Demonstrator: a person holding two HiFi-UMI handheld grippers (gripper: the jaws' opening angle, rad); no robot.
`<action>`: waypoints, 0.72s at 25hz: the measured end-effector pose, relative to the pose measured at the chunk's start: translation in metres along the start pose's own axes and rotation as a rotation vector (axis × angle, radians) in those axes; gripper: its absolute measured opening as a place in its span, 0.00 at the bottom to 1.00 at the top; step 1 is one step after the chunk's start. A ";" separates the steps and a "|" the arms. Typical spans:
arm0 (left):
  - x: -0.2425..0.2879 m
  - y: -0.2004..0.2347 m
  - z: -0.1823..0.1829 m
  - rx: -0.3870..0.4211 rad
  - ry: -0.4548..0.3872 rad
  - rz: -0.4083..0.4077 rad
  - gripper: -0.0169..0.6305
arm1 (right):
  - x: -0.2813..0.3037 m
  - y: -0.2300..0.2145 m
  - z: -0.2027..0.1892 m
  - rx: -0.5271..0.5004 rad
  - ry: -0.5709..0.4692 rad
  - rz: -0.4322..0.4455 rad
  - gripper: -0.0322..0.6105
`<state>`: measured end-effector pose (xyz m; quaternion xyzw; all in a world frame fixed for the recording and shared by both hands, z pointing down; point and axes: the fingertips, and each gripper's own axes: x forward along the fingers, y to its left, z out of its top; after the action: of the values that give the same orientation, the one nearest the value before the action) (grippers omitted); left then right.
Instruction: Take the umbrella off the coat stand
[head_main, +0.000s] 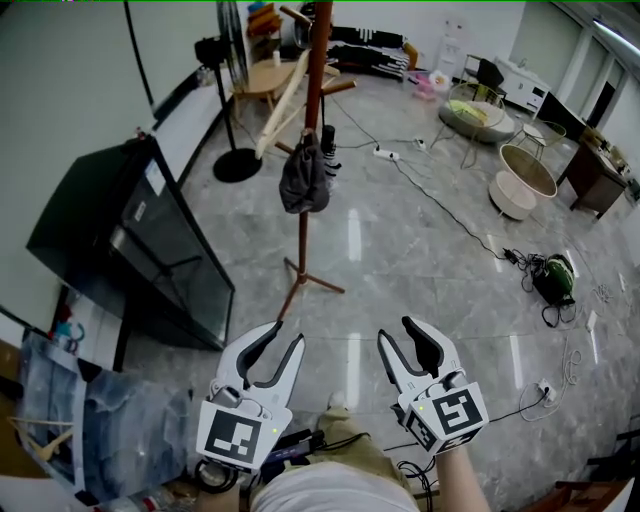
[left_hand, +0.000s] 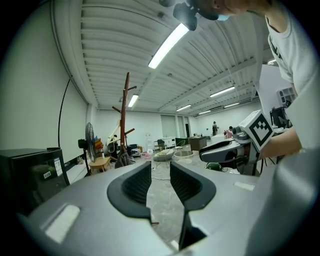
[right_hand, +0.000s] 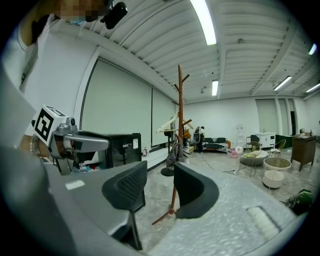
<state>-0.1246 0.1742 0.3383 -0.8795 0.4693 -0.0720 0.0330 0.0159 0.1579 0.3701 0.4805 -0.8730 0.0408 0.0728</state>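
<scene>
The dark grey folded umbrella (head_main: 305, 176) hangs from a peg partway up the tall brown wooden coat stand (head_main: 304, 245), which stands on the glossy grey marble floor (head_main: 400, 270), well ahead of both hands. The left tongs (head_main: 283, 340) are held low in the head view, jaws spread wide with nothing between them; in the left gripper view only bare floor shows in the gap, and the umbrella (left_hand: 122, 158) hangs far off to the left. The right tongs (head_main: 397, 335), just beside them, are likewise parted and empty, with the stand's pole (right_hand: 180, 100) rising beyond the gap. A black floor fan (head_main: 237, 165) stands behind the stand, and a black glass-fronted cabinet (head_main: 150, 240) sits to its left.
</scene>
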 end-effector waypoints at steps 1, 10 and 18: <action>0.006 0.002 0.000 0.003 0.005 0.003 0.21 | 0.005 -0.005 0.001 -0.003 0.001 0.006 0.31; 0.064 0.023 0.007 0.006 0.014 0.054 0.21 | 0.051 -0.054 0.011 -0.007 0.004 0.055 0.31; 0.103 0.038 0.013 0.014 0.019 0.095 0.21 | 0.088 -0.082 0.022 -0.025 -0.003 0.107 0.31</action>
<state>-0.0976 0.0676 0.3302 -0.8551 0.5105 -0.0819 0.0382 0.0367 0.0374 0.3632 0.4323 -0.8980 0.0332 0.0754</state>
